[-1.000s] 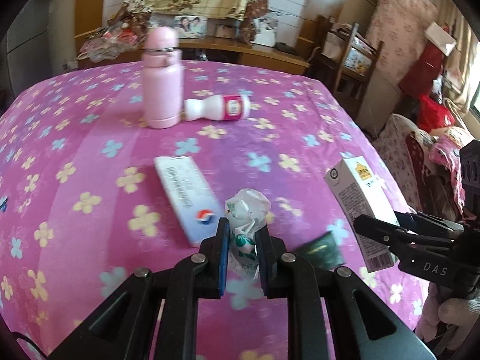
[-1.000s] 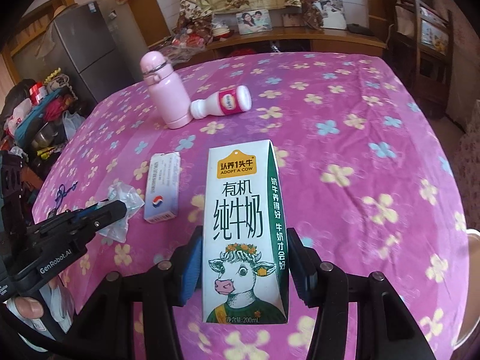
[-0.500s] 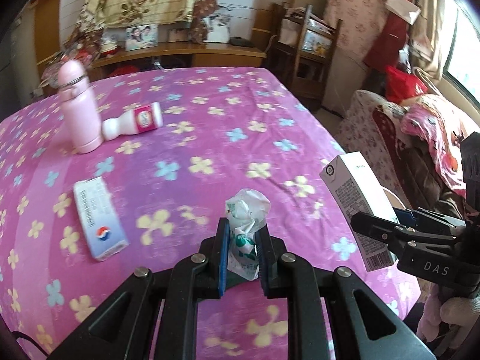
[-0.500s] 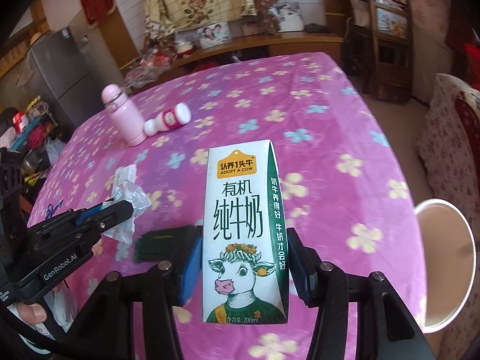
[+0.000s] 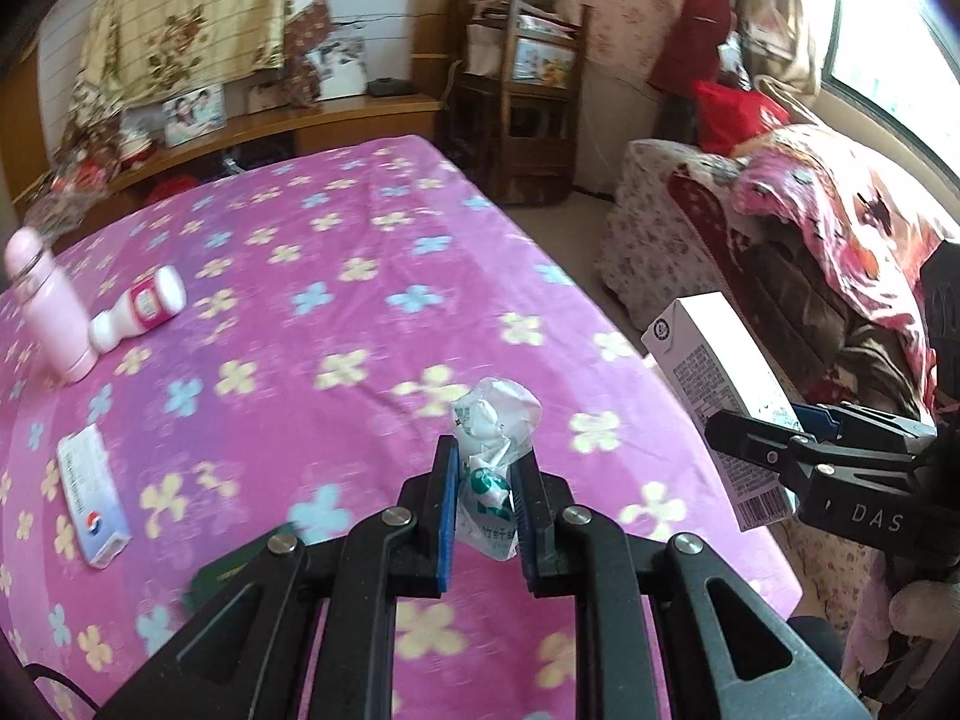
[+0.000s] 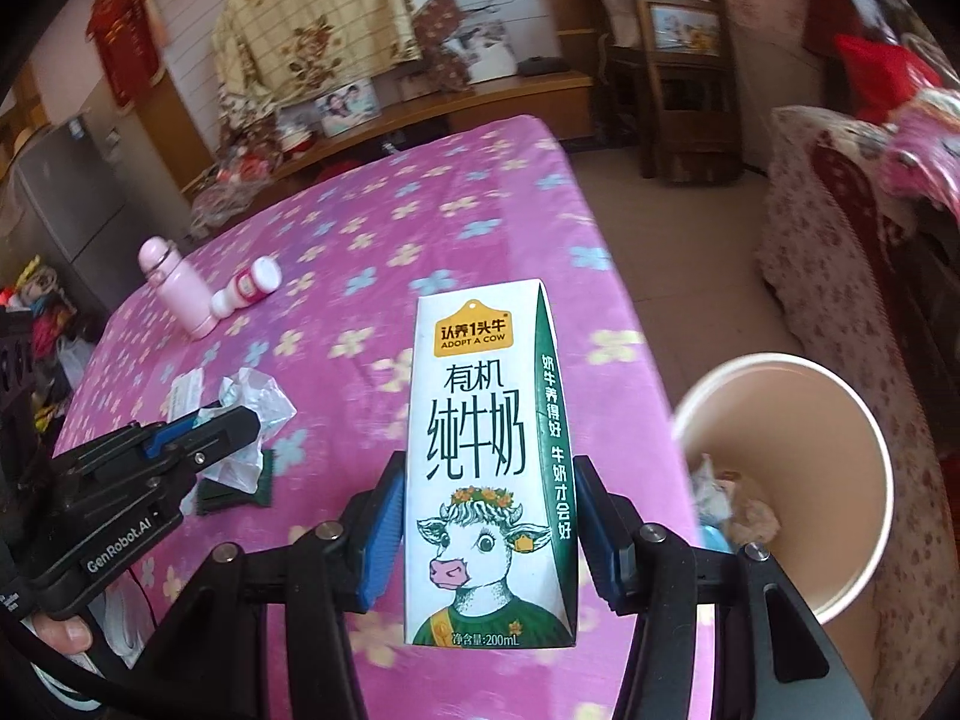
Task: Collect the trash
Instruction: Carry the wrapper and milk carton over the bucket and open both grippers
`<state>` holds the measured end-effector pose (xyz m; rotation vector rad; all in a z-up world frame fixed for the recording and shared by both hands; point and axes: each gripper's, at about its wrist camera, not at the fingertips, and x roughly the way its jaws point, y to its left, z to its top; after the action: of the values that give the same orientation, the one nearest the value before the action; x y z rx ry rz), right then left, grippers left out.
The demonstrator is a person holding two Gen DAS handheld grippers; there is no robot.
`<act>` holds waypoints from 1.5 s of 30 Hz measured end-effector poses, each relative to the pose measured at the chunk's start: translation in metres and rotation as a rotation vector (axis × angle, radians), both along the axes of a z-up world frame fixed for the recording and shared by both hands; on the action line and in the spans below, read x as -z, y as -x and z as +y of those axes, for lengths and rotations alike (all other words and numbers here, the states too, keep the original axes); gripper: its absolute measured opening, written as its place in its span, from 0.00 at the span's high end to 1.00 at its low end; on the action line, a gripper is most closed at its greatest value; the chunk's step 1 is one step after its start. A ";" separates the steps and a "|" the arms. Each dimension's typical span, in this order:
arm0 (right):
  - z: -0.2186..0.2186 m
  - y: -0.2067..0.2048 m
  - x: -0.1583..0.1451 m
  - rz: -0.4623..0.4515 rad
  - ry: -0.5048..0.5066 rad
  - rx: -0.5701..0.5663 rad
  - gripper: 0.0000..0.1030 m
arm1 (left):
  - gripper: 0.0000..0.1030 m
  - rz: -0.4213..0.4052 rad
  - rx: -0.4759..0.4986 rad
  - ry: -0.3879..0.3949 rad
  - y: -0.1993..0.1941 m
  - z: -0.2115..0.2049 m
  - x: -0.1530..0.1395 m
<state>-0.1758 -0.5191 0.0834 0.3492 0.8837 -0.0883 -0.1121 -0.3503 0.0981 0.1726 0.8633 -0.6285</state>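
We hold two items above the pink cloth [image 5: 336, 324]. Left gripper [image 5: 485, 501]: clamped on a crumpled wrapper [image 5: 492, 438]. Right gripper [image 6: 489, 516]: clamped on an upright milk carton [image 6: 489, 456]. Bin [image 6: 840, 540]: just right of the carton, scraps inside. On the cloth: flask [image 5: 51, 306], bottle [image 5: 141, 306], box [image 5: 93, 495].

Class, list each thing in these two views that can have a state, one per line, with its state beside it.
Left gripper: shut on wrapper.
Wrapper: crumpled, held off the table.
Right gripper: shut on carton.
Carton: upright, held.
Bin: open, some trash inside.
Flask: standing, capped.
Small bottle: lying on its side.
Box: lying flat.
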 end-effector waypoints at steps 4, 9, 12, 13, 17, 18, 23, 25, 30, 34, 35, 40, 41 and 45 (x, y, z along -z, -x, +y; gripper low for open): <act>-0.031 0.017 0.004 0.008 -0.004 0.056 0.46 | 0.83 -0.003 0.046 -0.006 0.009 -0.031 0.001; -0.068 0.035 0.015 0.029 -0.013 0.120 0.46 | 0.83 0.001 0.103 -0.022 0.017 -0.070 0.007; -0.089 0.045 0.025 0.048 -0.019 0.158 0.46 | 0.83 0.015 0.138 -0.019 0.020 -0.090 0.012; -0.095 0.046 0.028 0.054 -0.020 0.169 0.46 | 0.83 0.017 0.145 -0.023 0.021 -0.096 0.014; -0.120 0.055 0.045 0.084 -0.033 0.218 0.46 | 0.83 0.027 0.176 -0.036 0.024 -0.120 0.024; -0.125 0.057 0.049 0.090 -0.035 0.227 0.46 | 0.83 0.031 0.187 -0.038 0.025 -0.127 0.027; -0.146 0.063 0.069 0.124 -0.045 0.266 0.46 | 0.83 0.052 0.225 -0.033 0.028 -0.149 0.036; -0.152 0.064 0.076 0.134 -0.049 0.279 0.46 | 0.83 0.069 0.237 -0.028 0.028 -0.158 0.041; -0.166 0.066 0.092 0.157 -0.054 0.319 0.46 | 0.82 0.118 0.275 0.004 0.026 -0.177 0.050; -0.176 0.069 0.101 0.173 -0.059 0.352 0.45 | 0.70 0.137 0.290 0.012 0.026 -0.187 0.055; -0.179 0.069 0.103 0.173 -0.065 0.364 0.45 | 0.54 0.143 0.288 0.013 0.025 -0.188 0.057; -0.192 0.076 0.113 0.173 -0.129 0.408 0.35 | 0.39 0.164 0.285 0.033 0.022 -0.186 0.060; -0.193 0.077 0.114 0.168 -0.137 0.408 0.35 | 0.39 0.161 0.284 0.031 0.022 -0.185 0.060; -0.189 0.077 0.113 0.165 -0.141 0.405 0.35 | 0.39 0.157 0.268 0.021 0.020 -0.178 0.061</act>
<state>-0.2529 -0.7077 -0.0299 0.6572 0.9742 -0.4353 -0.1324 -0.5288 0.0370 0.2241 0.9934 -0.9103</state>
